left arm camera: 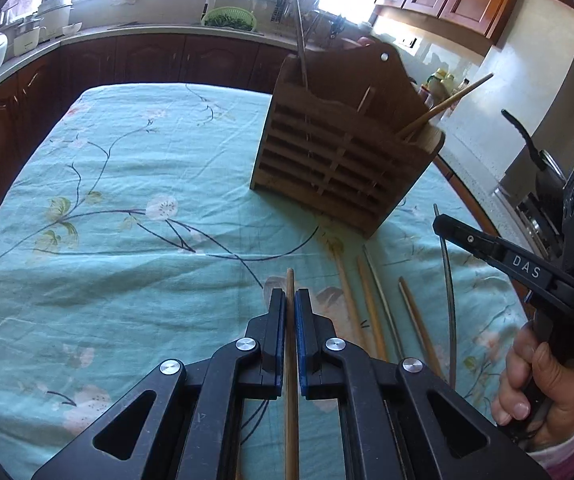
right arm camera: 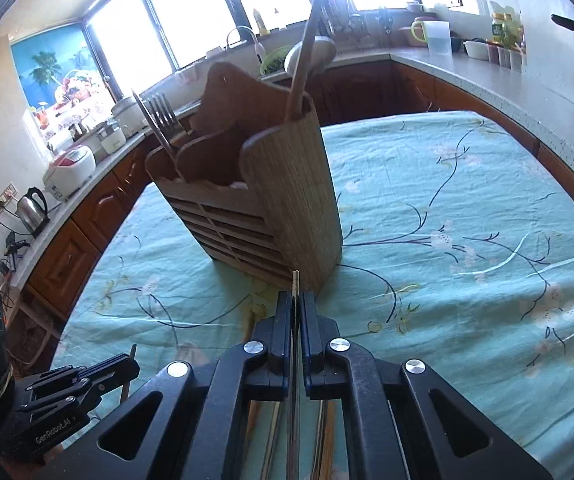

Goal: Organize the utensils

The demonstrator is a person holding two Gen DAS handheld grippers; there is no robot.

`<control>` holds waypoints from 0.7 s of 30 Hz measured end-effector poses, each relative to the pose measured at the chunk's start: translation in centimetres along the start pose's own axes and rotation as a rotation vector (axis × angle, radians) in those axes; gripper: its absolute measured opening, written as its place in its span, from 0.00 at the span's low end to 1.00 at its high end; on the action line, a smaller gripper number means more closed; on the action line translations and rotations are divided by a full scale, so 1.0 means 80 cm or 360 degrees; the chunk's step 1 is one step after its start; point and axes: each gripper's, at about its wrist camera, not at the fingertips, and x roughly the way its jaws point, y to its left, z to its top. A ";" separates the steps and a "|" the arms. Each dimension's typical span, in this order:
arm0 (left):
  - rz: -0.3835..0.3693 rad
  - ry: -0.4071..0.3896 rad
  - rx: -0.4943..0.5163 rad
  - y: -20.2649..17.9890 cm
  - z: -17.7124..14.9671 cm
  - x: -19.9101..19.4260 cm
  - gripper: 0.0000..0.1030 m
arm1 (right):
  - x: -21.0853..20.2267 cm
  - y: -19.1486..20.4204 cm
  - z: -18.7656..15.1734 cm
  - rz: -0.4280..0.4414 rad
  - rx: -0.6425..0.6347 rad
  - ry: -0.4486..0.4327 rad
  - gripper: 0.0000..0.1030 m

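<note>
My left gripper (left arm camera: pixel 291 295) is shut on a wooden chopstick (left arm camera: pixel 290 280) that runs straight ahead between its blue pads. To the right, my right gripper (left arm camera: pixel 441 225) pinches a thin grey metal chopstick (left arm camera: pixel 451 304). In the right wrist view that gripper (right arm camera: pixel 295 297) is shut on the thin stick (right arm camera: pixel 295 278), whose tip pokes out in front. A slatted wooden utensil holder (left arm camera: pixel 343 156) (right arm camera: pixel 271 208) stands upright on the table just beyond both grippers. It holds a fork (right arm camera: pixel 163 114), a wooden ladle (right arm camera: pixel 311 54) and chopsticks (left arm camera: pixel 447 104). Several loose chopsticks (left arm camera: pixel 371 312) lie on the cloth.
A teal floral tablecloth (left arm camera: pixel 127 200) covers the table. A person's hand (left arm camera: pixel 543 384) holds the right gripper's handle. Brown cabinets and a counter (right arm camera: pixel 487 80) ring the table, with a rice cooker (right arm camera: pixel 71 168), a kettle (right arm camera: pixel 33 206) and a green colander (left arm camera: pixel 229 20).
</note>
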 end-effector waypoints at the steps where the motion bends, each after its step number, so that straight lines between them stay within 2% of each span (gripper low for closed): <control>1: -0.0012 -0.0028 0.0003 -0.001 0.002 -0.010 0.03 | -0.011 0.001 0.001 0.0013 0.0005 -0.0020 0.04; 6: -0.0072 -0.0170 0.0020 -0.005 0.009 -0.065 0.03 | -0.058 0.017 0.014 0.0077 0.0001 -0.0133 0.04; 14: -0.0123 -0.0372 0.0026 -0.006 0.008 -0.141 0.03 | -0.125 0.033 0.031 0.0105 -0.0043 -0.0333 0.04; 21: -0.0114 -0.0458 0.0026 -0.005 0.006 -0.166 0.03 | -0.156 0.035 0.043 0.0122 -0.0043 -0.0441 0.04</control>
